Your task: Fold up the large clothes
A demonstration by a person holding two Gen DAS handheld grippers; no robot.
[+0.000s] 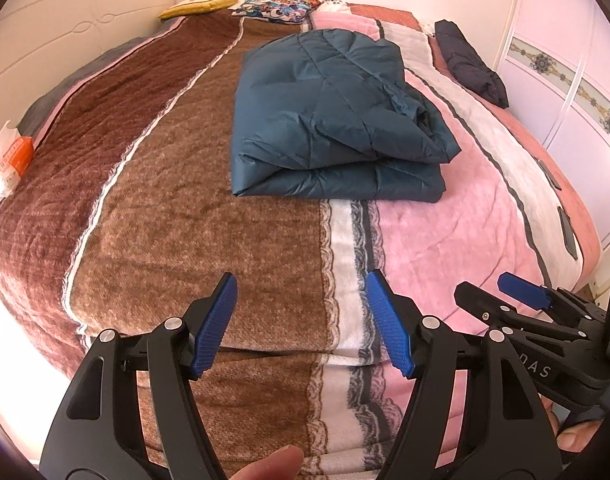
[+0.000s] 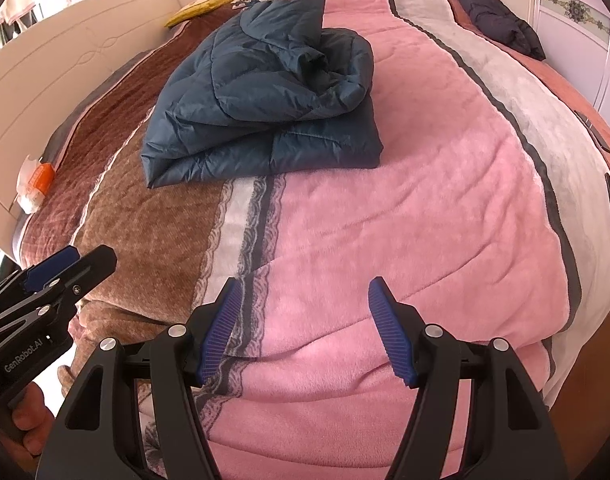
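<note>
A teal quilted jacket (image 1: 333, 120) (image 2: 265, 96) lies folded into a thick bundle in the middle of the bed, on the striped blanket (image 1: 177, 216) (image 2: 425, 208). My left gripper (image 1: 301, 292) hovers over the near part of the blanket, well short of the jacket, open with nothing between its blue pads. My right gripper (image 2: 305, 296) hangs beside it over the pink stripe, also open and empty. Each gripper shows at the edge of the other's view: the right gripper (image 1: 489, 296) and the left gripper (image 2: 93, 260).
A dark navy garment (image 1: 471, 62) (image 2: 501, 20) lies bunched at the far right of the bed. A yellow cushion (image 1: 199, 6) and a patterned pillow (image 1: 277, 6) sit by the headboard. A white-and-orange packet (image 1: 9, 160) rests at the left edge. A wardrobe (image 1: 569, 64) stands on the right.
</note>
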